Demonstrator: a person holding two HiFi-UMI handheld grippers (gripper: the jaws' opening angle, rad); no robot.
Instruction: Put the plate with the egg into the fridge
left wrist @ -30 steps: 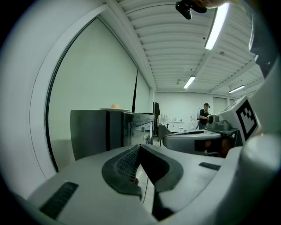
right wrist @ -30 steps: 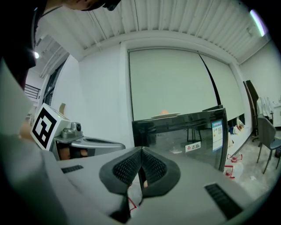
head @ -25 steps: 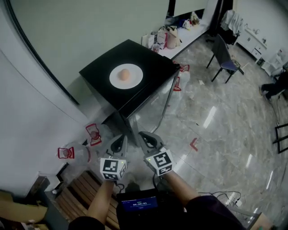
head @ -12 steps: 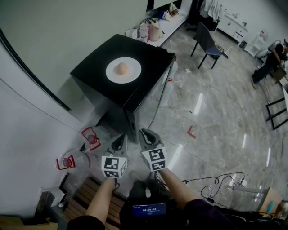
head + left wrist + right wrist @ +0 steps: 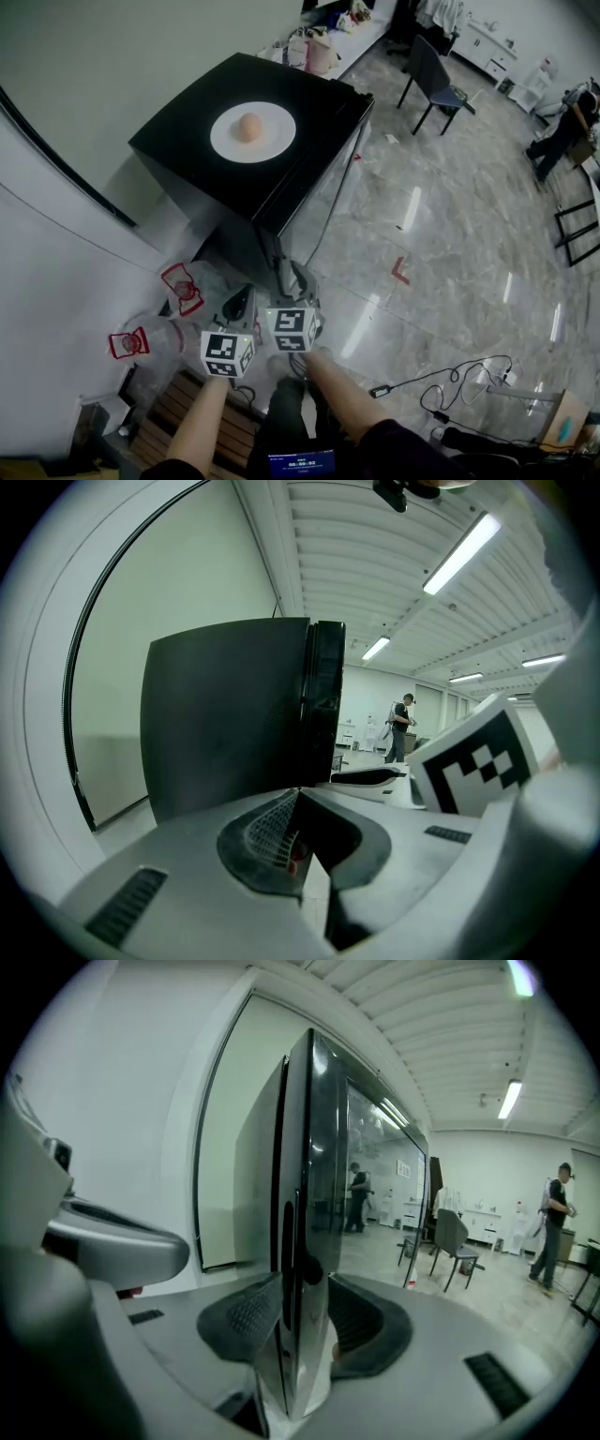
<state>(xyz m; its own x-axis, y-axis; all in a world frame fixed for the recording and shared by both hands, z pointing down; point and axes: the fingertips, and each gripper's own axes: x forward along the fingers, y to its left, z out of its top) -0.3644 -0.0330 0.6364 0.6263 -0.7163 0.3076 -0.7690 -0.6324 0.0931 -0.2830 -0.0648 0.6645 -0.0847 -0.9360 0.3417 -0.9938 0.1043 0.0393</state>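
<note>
The bottom of the shiny black glass fridge door (image 5: 298, 1176) is hidden down between the right gripper's (image 5: 295, 1321) jaws, which have just been opening. The white round plate (image 5: 252, 131) with the tan egg (image 5: 248, 127) sits too high above both pairs of jaws for either gripper view to show. A person (image 5: 401, 726) far beyond the left gripper's (image 5: 298, 841) jaws is too small to tell.

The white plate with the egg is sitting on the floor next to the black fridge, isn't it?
No. The white plate with the egg is sitting on top of the black fridge, not down beside it. The head view shows it.
</note>
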